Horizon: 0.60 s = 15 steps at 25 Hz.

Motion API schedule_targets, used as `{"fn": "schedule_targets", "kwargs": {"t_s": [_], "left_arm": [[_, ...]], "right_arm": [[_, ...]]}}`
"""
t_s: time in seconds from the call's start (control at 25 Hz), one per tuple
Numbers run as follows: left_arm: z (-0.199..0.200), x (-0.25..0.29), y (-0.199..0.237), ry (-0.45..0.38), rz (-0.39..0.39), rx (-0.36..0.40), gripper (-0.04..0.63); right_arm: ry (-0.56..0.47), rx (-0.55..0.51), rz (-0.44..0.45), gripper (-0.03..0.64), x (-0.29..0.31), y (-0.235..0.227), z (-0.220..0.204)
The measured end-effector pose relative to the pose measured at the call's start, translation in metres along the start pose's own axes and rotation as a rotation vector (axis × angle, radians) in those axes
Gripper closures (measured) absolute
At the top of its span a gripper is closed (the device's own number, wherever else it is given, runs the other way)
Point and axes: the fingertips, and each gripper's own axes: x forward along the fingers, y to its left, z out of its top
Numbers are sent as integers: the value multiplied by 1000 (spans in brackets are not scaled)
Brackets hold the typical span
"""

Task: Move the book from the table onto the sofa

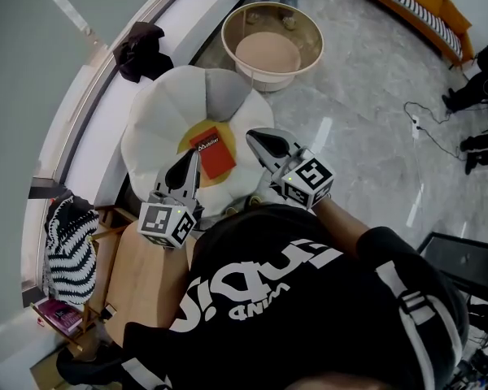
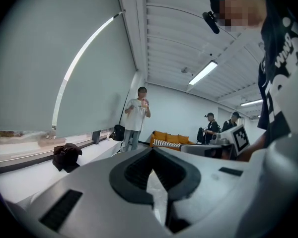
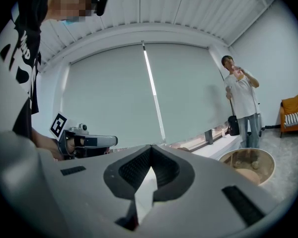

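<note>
As both grippers are held over the sofa (image 1: 159, 112), head view: book (image 1: 214, 153), red, lies flat on the sofa's yellow centre, off the table (image 1: 142, 283) at lower left. Left gripper (image 1: 195, 156) tip is just beside the book's left edge, right gripper (image 1: 250, 139) tip near its right edge; neither grips it. Round tub (image 1: 309, 23) beyond the sofa, dark cloth (image 1: 142, 51) on the sill.
Left gripper view: jaws pressed together, nothing between the pads; right gripper's marker cube at far right; a person (image 2: 136, 115) stands by the window.
Right gripper view: jaws pressed together, empty; left gripper at left, tub at lower right
</note>
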Motion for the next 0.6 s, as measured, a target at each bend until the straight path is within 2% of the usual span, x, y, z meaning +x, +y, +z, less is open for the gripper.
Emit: {"fn": "schedule_targets", "kwargs": {"t_s": [0.6], "left_arm": [[-7, 1, 6, 14, 6, -32, 588]], "right_arm": [[4, 3, -1, 617, 4, -7, -3]]}}
